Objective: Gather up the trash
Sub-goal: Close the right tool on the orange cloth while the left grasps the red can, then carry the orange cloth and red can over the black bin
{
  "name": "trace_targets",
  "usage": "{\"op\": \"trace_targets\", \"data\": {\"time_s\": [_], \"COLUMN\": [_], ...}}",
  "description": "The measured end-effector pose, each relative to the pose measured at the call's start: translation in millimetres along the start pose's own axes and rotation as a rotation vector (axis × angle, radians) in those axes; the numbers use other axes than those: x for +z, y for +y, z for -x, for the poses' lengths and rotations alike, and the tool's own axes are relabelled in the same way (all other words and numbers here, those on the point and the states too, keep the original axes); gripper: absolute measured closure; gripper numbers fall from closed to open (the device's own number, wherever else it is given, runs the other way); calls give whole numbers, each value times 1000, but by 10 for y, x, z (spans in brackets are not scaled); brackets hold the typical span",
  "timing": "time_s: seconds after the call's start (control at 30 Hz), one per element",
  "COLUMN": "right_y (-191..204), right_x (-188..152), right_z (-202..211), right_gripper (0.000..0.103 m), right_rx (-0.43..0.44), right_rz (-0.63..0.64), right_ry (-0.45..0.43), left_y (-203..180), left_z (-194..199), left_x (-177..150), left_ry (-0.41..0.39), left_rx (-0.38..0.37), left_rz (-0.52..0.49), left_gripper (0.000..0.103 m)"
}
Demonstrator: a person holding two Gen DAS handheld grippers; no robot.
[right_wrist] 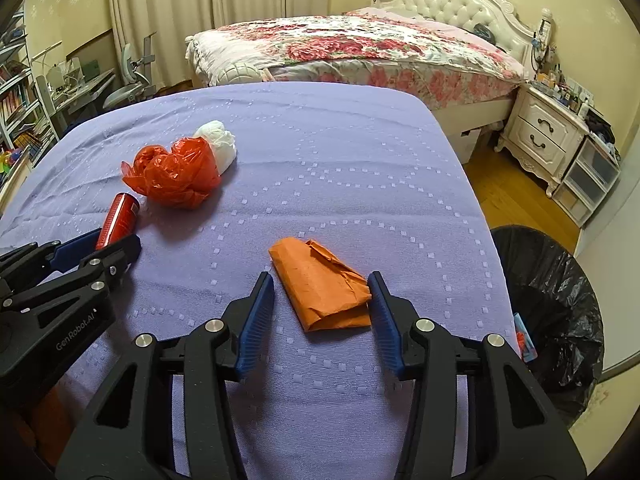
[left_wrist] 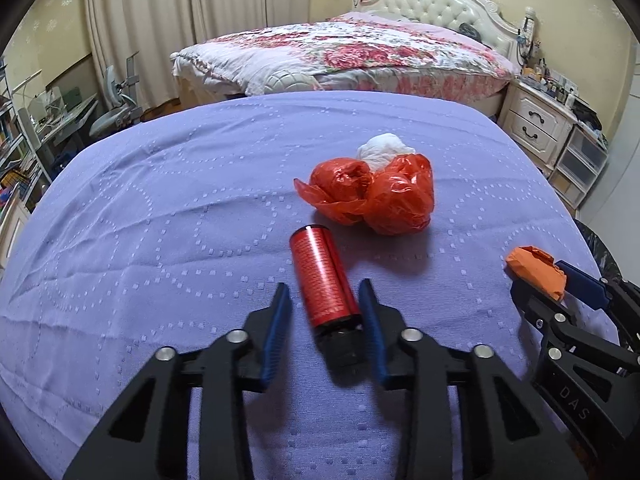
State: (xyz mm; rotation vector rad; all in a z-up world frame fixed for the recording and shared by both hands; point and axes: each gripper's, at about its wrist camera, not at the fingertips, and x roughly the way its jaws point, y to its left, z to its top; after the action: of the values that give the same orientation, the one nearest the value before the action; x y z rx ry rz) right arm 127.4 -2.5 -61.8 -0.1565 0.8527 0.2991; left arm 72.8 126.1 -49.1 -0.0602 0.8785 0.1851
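A red can (left_wrist: 324, 280) lies on the purple cover (left_wrist: 160, 200) between the fingers of my left gripper (left_wrist: 325, 294). The right pad touches the can; a narrow gap shows at the left pad. The can (right_wrist: 118, 216) and left gripper (right_wrist: 116, 240) also show at the left of the right wrist view. My right gripper (right_wrist: 321, 284) straddles a folded orange paper (right_wrist: 320, 284), with its right pad at the paper's corner and its left pad apart. That gripper (left_wrist: 540, 280) and paper (left_wrist: 534, 268) sit at the right edge of the left wrist view.
A crumpled red plastic bag (left_wrist: 372, 196) (right_wrist: 176, 176) and a white wad (left_wrist: 380, 148) (right_wrist: 218, 140) lie further up the cover. A bin with a black liner (right_wrist: 552, 312) stands on the floor to the right. Beyond are a floral bed (right_wrist: 360, 48) and a white nightstand (right_wrist: 540, 132).
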Motion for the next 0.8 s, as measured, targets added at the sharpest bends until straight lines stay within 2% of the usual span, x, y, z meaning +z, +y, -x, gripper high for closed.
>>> {"op": "trace_targets", "data": {"time_s": [0.1,0.8], "right_y": [7,-46], "right_x": [-2,-231], "right_z": [-4,213], "right_gripper": [60,61], "right_rx": [-6,-6], "right_rz": [0,-34], "right_ry": [-1,-14], "left_y": [-8,-72], "left_z": [9,322], "left_x": [-14,-258], "left_ry": [-5,-51], "left_rx": [-4,-52], "left_rz": [-8,-37], "left_gripper": [78,78]}}
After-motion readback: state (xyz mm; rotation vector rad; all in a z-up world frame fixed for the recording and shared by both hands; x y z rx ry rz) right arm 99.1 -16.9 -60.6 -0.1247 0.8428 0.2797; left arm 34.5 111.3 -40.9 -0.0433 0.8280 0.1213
